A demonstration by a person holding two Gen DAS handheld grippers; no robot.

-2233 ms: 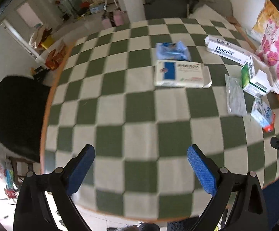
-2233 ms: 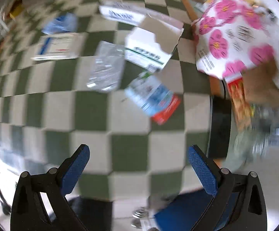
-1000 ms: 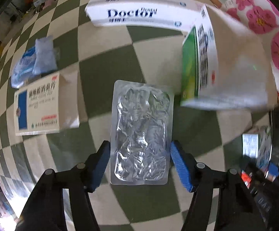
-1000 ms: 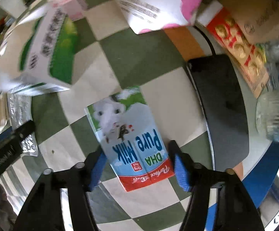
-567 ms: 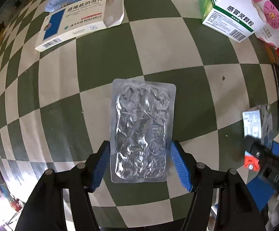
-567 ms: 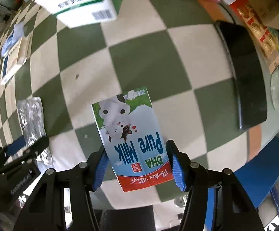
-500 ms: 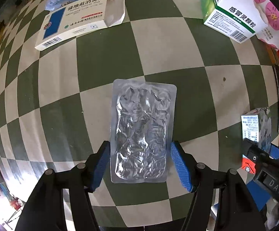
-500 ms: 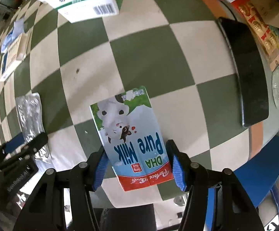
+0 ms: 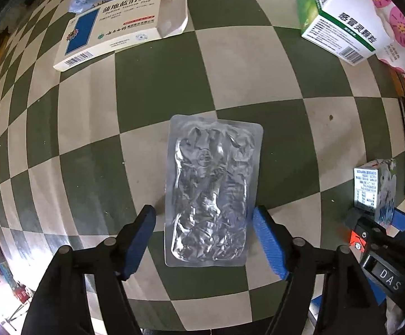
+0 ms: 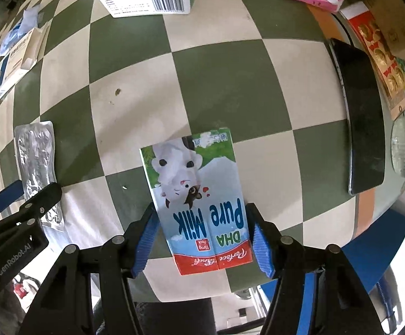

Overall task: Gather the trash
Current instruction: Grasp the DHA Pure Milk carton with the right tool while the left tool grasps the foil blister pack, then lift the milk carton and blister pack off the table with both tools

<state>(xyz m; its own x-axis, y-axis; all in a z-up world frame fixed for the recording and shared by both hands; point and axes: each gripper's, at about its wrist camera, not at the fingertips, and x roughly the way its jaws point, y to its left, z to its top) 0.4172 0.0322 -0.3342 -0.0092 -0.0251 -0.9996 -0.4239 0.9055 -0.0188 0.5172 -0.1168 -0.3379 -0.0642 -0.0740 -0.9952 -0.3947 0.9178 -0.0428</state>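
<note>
A crumpled silver blister pack [image 9: 210, 192] lies flat between the blue pads of my left gripper [image 9: 205, 223], over the green-and-cream checked cloth [image 9: 160, 78]. The jaws are opening: a strip of cloth shows between the left pad [image 9: 143, 231] and the pack's edge, while the right pad sits at the other edge. My right gripper [image 10: 201, 223] is closed across the width of a flattened "Pure Milk" carton [image 10: 199, 203]. Both pads touch its sides, though these jaws are opening too. The two grippers point down side by side, and the carton [image 9: 370, 189] shows at the right of the left wrist view.
A white-and-blue medicine box [image 9: 118, 28] and a green-and-white box [image 9: 339, 30] lie farther up the table. A pink flowered package [image 9: 398, 22] is at the far right. A black flat object [image 10: 361, 122] lies along the right rim. The table's near edge runs just below both grippers.
Both grippers have travelled toward the table's near edge with the blister pack and the carton between their pads; the boxes have drawn away. The gap beside the left gripper's left pad has widened.
</note>
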